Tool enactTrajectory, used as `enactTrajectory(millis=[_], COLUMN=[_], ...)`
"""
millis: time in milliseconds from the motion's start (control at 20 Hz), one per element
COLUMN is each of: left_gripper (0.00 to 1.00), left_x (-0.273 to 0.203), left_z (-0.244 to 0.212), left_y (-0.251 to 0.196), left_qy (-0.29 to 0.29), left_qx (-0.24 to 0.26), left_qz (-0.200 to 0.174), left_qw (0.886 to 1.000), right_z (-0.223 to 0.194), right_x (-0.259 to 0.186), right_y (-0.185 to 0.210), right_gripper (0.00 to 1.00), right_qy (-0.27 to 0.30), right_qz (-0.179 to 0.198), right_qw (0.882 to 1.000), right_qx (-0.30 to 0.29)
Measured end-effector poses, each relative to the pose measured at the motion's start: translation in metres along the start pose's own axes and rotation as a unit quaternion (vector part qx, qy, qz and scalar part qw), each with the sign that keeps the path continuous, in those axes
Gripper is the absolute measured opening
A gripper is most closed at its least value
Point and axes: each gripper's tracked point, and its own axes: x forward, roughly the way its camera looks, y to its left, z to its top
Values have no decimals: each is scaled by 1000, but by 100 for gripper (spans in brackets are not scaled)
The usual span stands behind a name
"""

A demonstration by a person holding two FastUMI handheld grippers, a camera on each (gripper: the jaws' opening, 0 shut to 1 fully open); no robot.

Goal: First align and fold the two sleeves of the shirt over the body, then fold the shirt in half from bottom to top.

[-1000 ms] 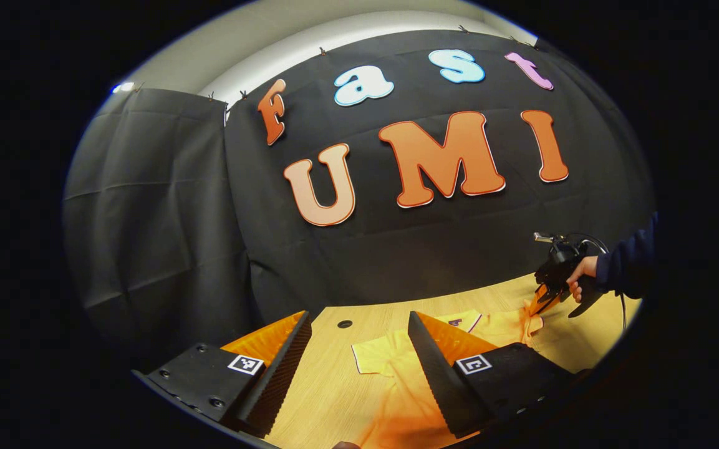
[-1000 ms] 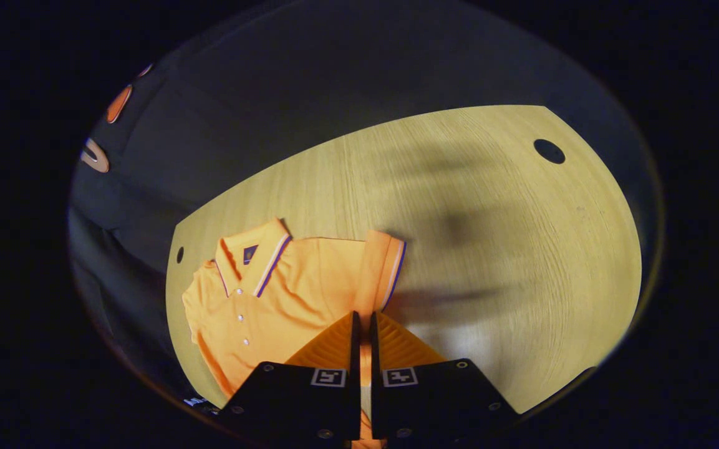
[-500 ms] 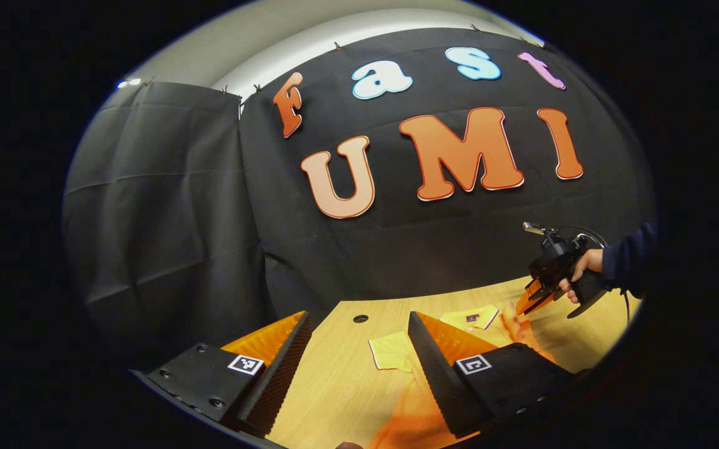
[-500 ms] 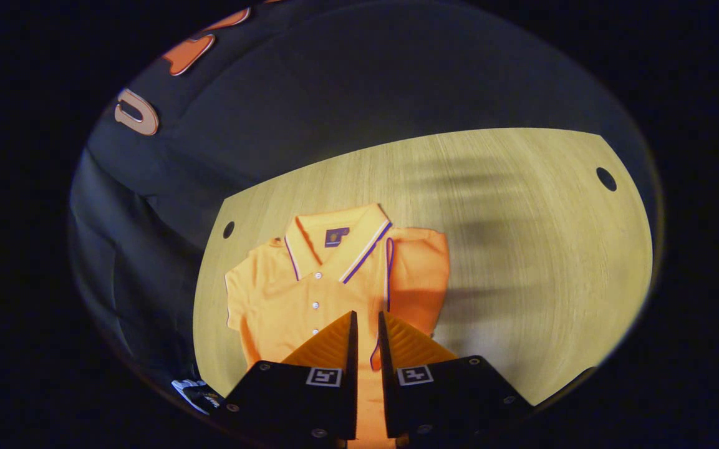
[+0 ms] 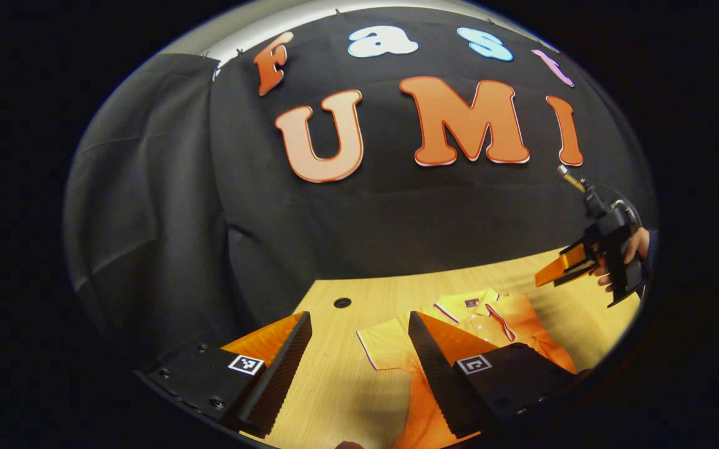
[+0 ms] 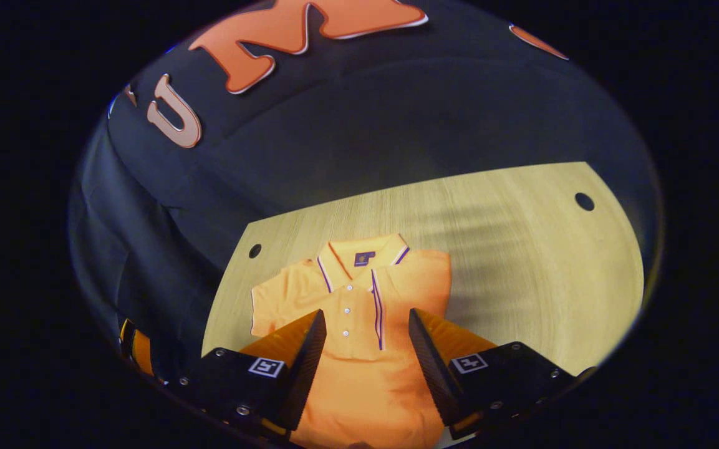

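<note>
So far one sleeve (image 6: pixel 421 280) lies folded over the body of the orange shirt (image 6: pixel 359 349), spread flat on the worktop (image 6: pixel 521 262); the sleeve at nine o'clock (image 6: pixel 272 302) juts out, unfolded. The right tool (image 6: pixel 362 330) hovers above the placket, jaws apart and empty. The left tool (image 5: pixel 359 337) gapes too, holding nothing. By my reckoning, that second sleeve and the bottom-to-top fold remain.

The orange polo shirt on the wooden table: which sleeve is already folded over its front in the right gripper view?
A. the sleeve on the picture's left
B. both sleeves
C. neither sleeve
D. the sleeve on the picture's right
D. On the orange polo shirt, the right-hand sleeve lies over the body, while the left-hand sleeve sticks out on the wooden table.
</note>
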Motion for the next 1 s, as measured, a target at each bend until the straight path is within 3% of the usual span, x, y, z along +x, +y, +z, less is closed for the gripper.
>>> enactTrajectory(millis=[250, 500, 850, 1000], left_gripper=[96, 96, 97, 97], left_x=[74, 128, 188, 205], left_z=[-41, -76, -126, -147], left_y=[-5, -11, -21, -19], left_qy=[105, 192, 300, 343], left_qx=[-33, -58, -69, -70], left_qz=[-46, -82, -98, -85], left_qw=[993, 976, 947, 933], right_z=[15, 11, -8, -14], right_x=[-61, -114, -175, -190], right_y=[-2, -24, -36, -42], right_gripper=[92, 96, 97, 97], right_qy=[-88, -148, -185, -186], right_qz=[-19, -88, -153, -179], right_qw=[996, 985, 971, 966], right_qx=[-10, -13, -2, -10])
